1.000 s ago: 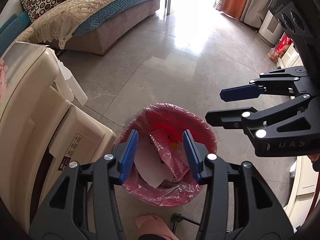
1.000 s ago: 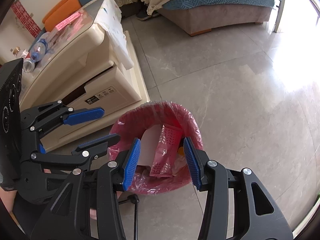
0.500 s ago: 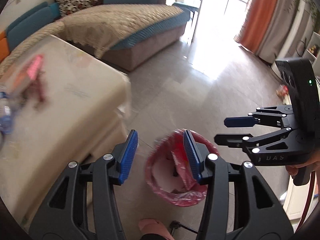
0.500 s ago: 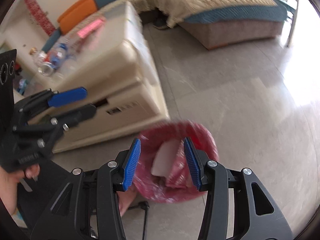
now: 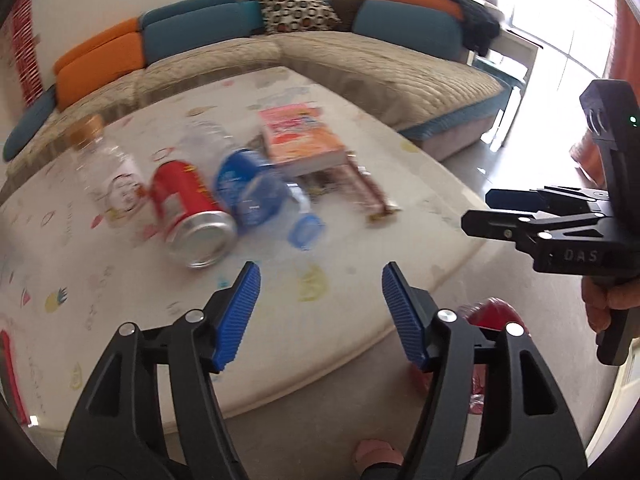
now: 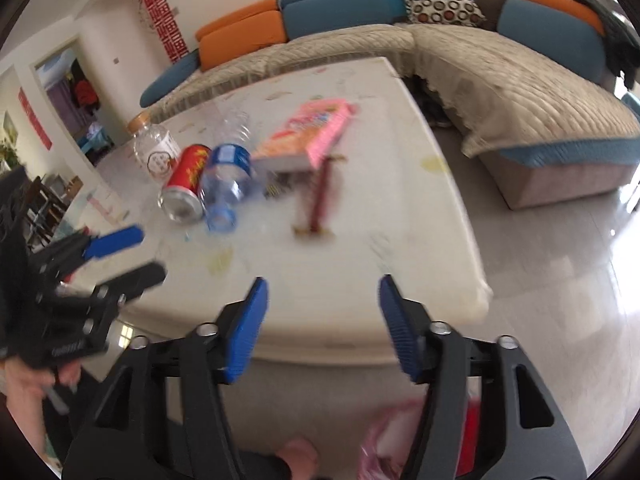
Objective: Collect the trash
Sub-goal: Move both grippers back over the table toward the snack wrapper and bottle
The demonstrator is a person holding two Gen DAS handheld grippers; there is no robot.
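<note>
Both tongs, left tongs (image 5: 318,312) and right tongs (image 6: 320,324), spread and empty, have swung up from the pink-lined round trash bin (image 5: 490,314) to the cream tabletop (image 5: 360,248), where the red drink can (image 5: 190,208) and blue-labelled clear plastic bottle (image 5: 256,196) lie waiting.

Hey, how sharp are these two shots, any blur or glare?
Left wrist view: red can and blue-label bottle smeared by motion blur, window blown out. Right wrist view: same smear on table items, left gripper blurred, floor glare at right.

Three bottles (image 5: 256,192), one can (image 5: 188,208), one book (image 5: 300,140), two wrappers (image 5: 368,192)
</note>
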